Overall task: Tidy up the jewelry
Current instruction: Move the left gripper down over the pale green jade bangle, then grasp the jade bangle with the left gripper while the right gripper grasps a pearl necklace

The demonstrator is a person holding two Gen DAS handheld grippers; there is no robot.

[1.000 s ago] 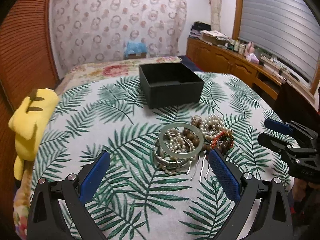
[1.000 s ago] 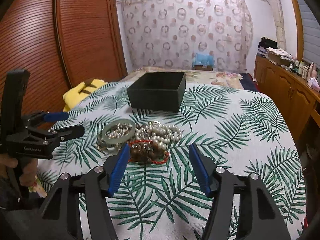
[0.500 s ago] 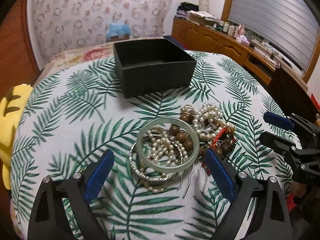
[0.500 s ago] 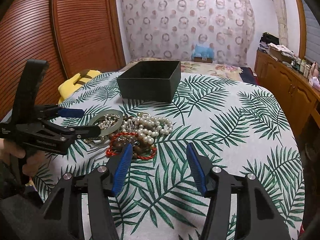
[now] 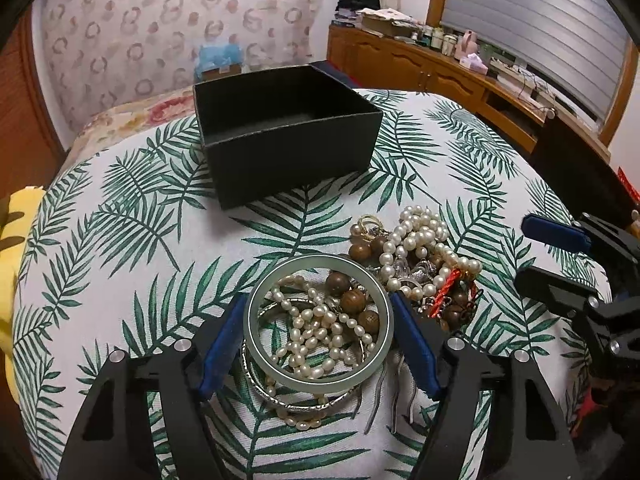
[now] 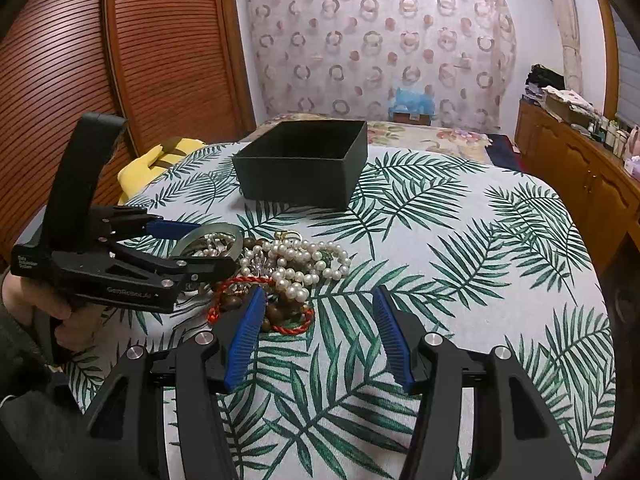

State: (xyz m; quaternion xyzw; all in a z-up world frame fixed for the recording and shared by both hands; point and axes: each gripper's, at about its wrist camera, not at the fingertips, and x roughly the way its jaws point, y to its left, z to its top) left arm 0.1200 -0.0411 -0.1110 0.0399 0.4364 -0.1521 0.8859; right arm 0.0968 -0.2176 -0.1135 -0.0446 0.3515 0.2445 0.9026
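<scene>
Since a second ago your left gripper (image 5: pixel 319 344) has closed in around the pale green bangle (image 5: pixel 319 324), blue pads at its rim; contact unclear. Bangle lies on the jewelry heap (image 5: pixel 416 264), near the black box (image 5: pixel 288 160). Right gripper (image 6: pixel 318 336) gapes, empty. "GenRobot.AI" reads on the left gripper's body.
</scene>
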